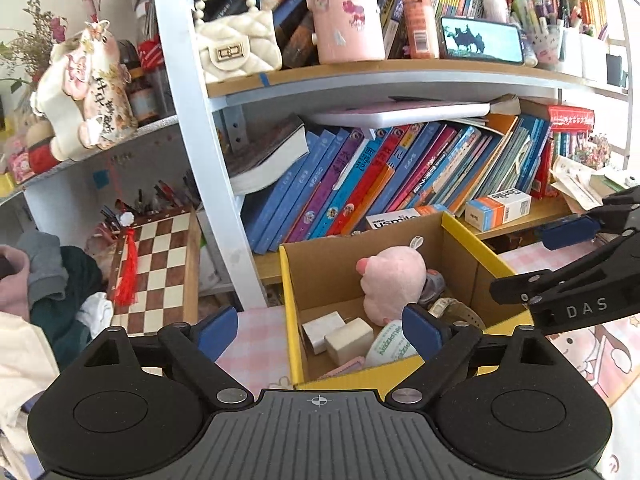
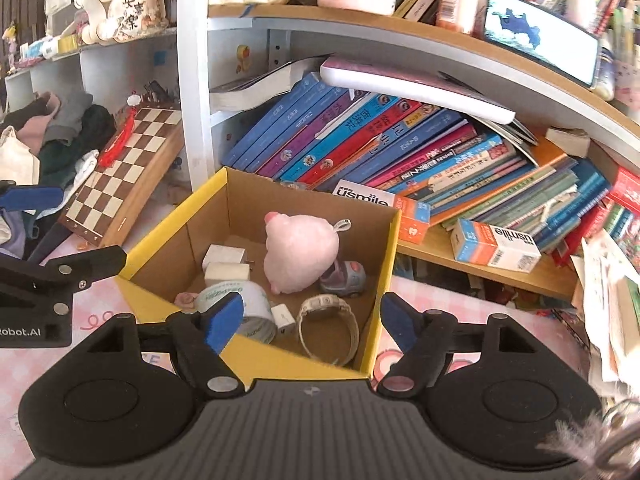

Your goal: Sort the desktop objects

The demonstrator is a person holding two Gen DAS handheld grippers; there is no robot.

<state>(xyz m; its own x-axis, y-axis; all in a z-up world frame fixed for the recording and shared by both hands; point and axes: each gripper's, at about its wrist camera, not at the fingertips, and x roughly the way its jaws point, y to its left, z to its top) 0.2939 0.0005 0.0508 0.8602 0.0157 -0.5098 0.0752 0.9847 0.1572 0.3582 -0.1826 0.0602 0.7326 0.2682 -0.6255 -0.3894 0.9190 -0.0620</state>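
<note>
The cardboard box [image 2: 308, 200] with yellow edges stands just ahead of both grippers' jaws. Inside it are a pink plush toy [image 2: 298, 256], two white blocks [image 2: 224, 264], a roll of tape [image 2: 244, 300], a white watch [image 2: 328, 324], a small toy car [image 2: 346, 278] and a small white charger [image 2: 283, 317]. The right gripper [image 2: 310, 322] has its jaws wide, with the box's near wall between them, holding nothing. The left gripper [image 1: 320, 332] is also spread wide and empty, its right finger over the box's near edge. A chessboard [image 1: 156, 272] leans to the left of the left jaws.
</note>
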